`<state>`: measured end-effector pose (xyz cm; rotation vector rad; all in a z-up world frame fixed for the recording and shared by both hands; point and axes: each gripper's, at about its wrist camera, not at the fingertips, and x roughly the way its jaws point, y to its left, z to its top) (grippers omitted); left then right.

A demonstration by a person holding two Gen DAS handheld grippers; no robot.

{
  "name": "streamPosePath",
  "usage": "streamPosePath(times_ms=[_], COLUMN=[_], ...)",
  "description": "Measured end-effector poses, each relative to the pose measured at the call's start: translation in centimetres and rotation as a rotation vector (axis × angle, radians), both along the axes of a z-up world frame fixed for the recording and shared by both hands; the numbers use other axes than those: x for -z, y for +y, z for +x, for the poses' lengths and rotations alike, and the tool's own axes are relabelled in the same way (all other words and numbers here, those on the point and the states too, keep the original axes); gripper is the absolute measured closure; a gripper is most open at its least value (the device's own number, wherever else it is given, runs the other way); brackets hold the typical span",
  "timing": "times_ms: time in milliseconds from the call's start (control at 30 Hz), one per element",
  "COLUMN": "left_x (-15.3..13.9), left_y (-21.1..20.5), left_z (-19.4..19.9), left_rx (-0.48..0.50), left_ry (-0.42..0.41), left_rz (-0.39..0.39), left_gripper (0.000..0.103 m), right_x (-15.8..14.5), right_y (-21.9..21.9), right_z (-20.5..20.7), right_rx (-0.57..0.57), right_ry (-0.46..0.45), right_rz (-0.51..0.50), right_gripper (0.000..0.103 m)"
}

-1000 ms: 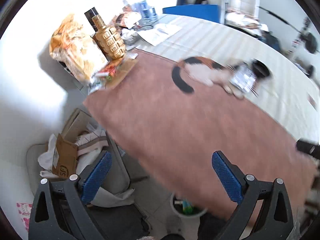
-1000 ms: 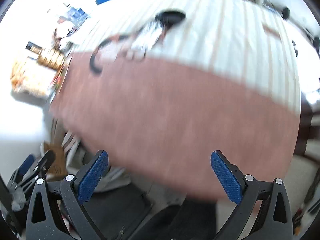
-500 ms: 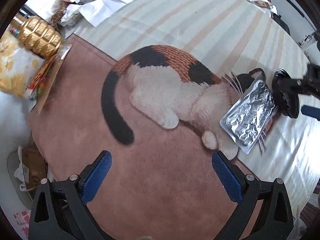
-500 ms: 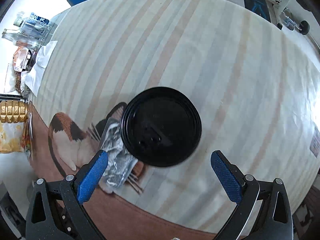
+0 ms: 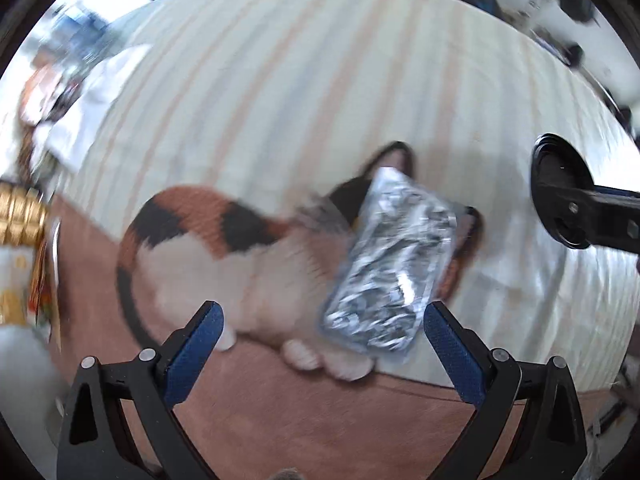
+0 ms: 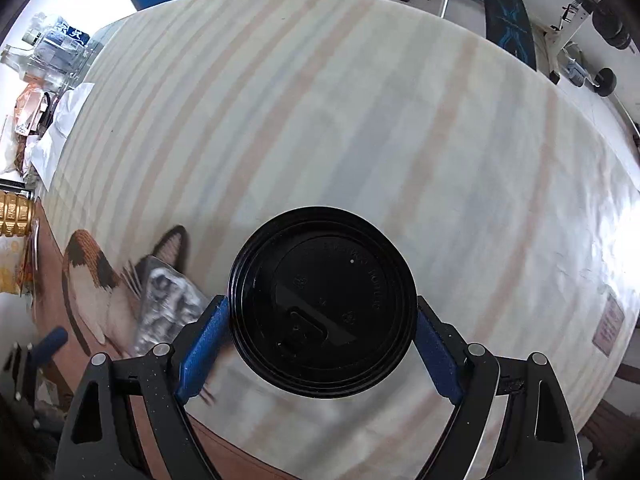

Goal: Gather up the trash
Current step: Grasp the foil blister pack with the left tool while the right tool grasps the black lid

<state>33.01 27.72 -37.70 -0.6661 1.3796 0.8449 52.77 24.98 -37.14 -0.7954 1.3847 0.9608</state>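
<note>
A crinkled silver foil wrapper lies on the striped bed cover, on the head of a calico cat-shaped cushion. My left gripper is open just short of the wrapper, which lies toward its right finger. A black plastic cup lid lies flat on the cover. My right gripper has closed in so both blue pads touch the lid's rim. The lid also shows in the left wrist view with the right gripper's finger over it. The wrapper shows in the right wrist view.
A brown blanket covers the near part of the bed. A gold bottle and snack bags stand at the left edge, with white paper and clear bottles beyond. Exercise gear stands past the far side.
Both grippers have dropped toward the bed. The left one moved closer to the foil wrapper. The right one came down over the black lid and narrowed onto its rim.
</note>
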Motion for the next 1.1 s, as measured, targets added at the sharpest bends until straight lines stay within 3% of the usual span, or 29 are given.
streamPosePath(times_ms=[200, 267, 367, 400, 467, 700, 733, 933, 1100], left_x=[3.2, 3.1, 2.8, 2.6, 2.5, 2.8, 2.8, 2.7, 2.6], left_y=[-0.1, 0.0, 0.6, 0.4, 0.0, -3.0, -3.6, -5.1, -4.7], left_z=[4.5, 4.7, 4.6, 4.5, 3.6, -1.0, -1.3, 0.0, 1.7], left_rx=[0.175, 0.192, 0.148, 0.124, 0.074, -0.307, -0.327, -0.264, -0.258], left_ry=[0.102, 0.085, 0.013, 0.014, 0.011, -0.077, -0.083, -0.021, -0.019], left_rz=[-0.049, -0.06, -0.13, -0.124, -0.132, -0.193, -0.193, -0.107, -0.123], left_gripper=[0.001, 0.005, 0.036, 0.04, 0.04, 0.04, 0.04, 0.037, 0.036], right_x=[1.1, 1.5, 1.6, 1.6, 1.3, 1.4, 1.5, 3.0, 3.6], right_y=[-5.3, -6.3, -7.4, -7.9, -8.6, -10.7, -11.2, -13.7, -13.9], right_z=[4.9, 5.8, 6.6, 6.7, 5.9, 3.2, 2.8, 1.9, 3.5], right_rx=[0.058, 0.075, 0.09, 0.089, 0.083, 0.049, 0.041, 0.029, 0.067], right_ry=[-0.001, 0.003, 0.007, 0.004, -0.003, -0.009, -0.01, 0.002, 0.01], right_rz=[-0.068, -0.076, -0.071, -0.069, -0.064, -0.064, -0.069, -0.113, -0.103], right_gripper=[0.014, 0.014, 0.014, 0.014, 0.014, 0.014, 0.014, 0.007, 0.003])
